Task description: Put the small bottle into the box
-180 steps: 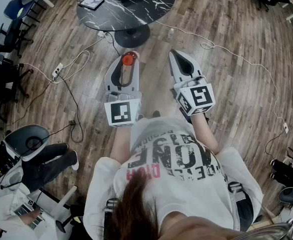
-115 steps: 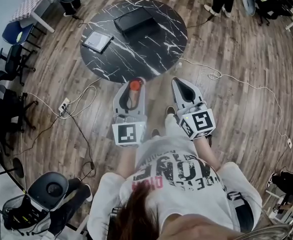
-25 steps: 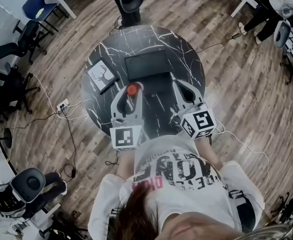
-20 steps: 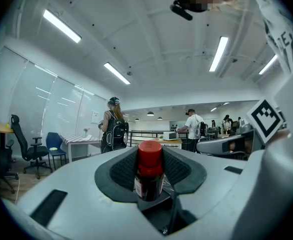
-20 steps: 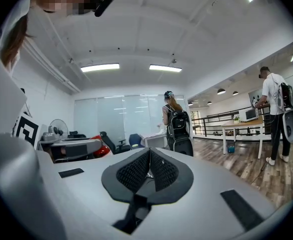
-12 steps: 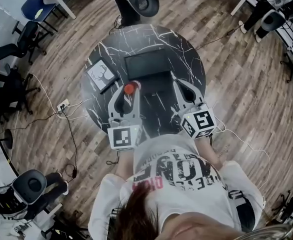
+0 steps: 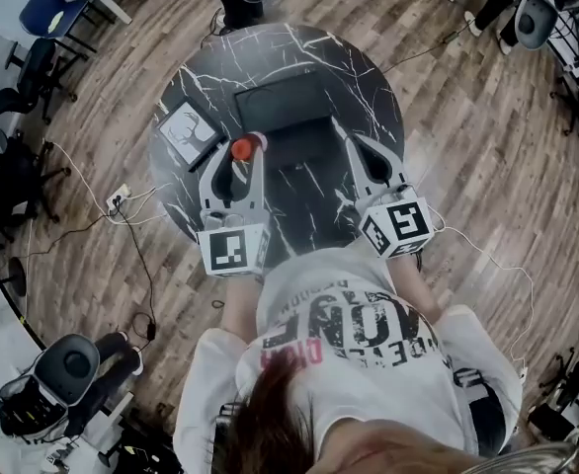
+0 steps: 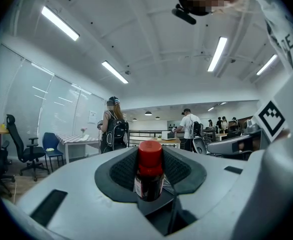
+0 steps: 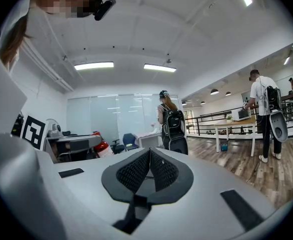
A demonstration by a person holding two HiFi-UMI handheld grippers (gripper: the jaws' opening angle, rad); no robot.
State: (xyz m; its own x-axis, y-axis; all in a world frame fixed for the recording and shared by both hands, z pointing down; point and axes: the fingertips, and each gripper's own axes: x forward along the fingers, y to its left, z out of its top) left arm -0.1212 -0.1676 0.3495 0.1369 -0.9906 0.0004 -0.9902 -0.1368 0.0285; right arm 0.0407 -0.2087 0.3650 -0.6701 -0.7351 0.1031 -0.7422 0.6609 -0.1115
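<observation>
My left gripper point(image 7: 238, 156) is shut on the small dark bottle with a red cap point(image 7: 240, 149), which it holds upright over the near left part of the round black marble table point(image 7: 369, 87). In the left gripper view the bottle point(image 8: 149, 176) stands between the two dark pads of that gripper point(image 8: 150, 156). The black box point(image 7: 282, 105) lies flat on the table just beyond the bottle. My right gripper point(image 7: 354, 148) hovers over the table's near right side, shut and empty. Its pads meet in the right gripper view point(image 9: 149, 156).
A framed picture point(image 7: 186, 131) lies on the table's left part. Cables point(image 7: 136, 200) trail over the wooden floor around the table. Office chairs point(image 7: 67, 363) stand at the left and far side. In the gripper views people stand near desks in the background.
Since 7 s ago the person has walked up to the table. In the last second the left gripper with the bottle has moved left and toward the box; the right gripper has hardly moved.
</observation>
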